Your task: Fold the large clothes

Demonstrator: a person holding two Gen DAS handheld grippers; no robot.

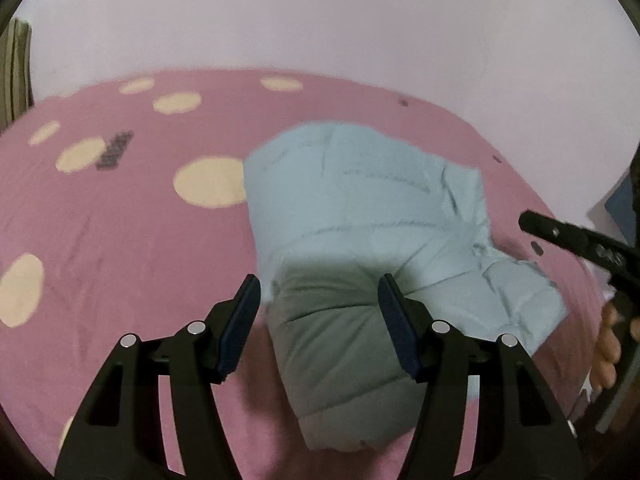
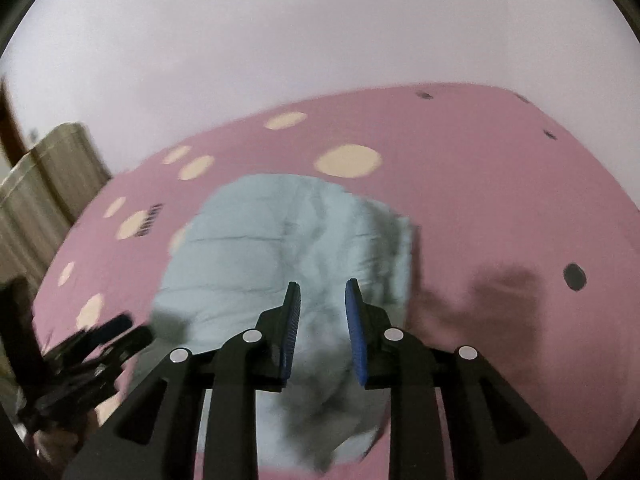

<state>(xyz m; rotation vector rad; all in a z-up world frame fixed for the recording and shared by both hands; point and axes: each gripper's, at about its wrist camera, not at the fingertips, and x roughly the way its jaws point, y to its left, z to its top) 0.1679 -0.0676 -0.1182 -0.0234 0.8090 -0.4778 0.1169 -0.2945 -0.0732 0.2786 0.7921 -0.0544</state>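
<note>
The pale blue puffer jacket (image 1: 360, 208) lies bunched on the pink spotted bedsheet (image 1: 120, 240), well out from the white wall (image 1: 320, 12). Your left gripper (image 1: 318, 292) hovers over its near end, jaws wide apart, nothing between the pads. Your right gripper (image 2: 322, 300) hangs above the jacket's middle, jaws narrowly apart and gripping nothing. A striped curtain (image 2: 48, 184) hangs at the left.

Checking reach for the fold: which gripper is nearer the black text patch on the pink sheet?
Left. The left gripper hovers over the jacket, beside the patch; the right gripper sits further across the jacket.
</note>
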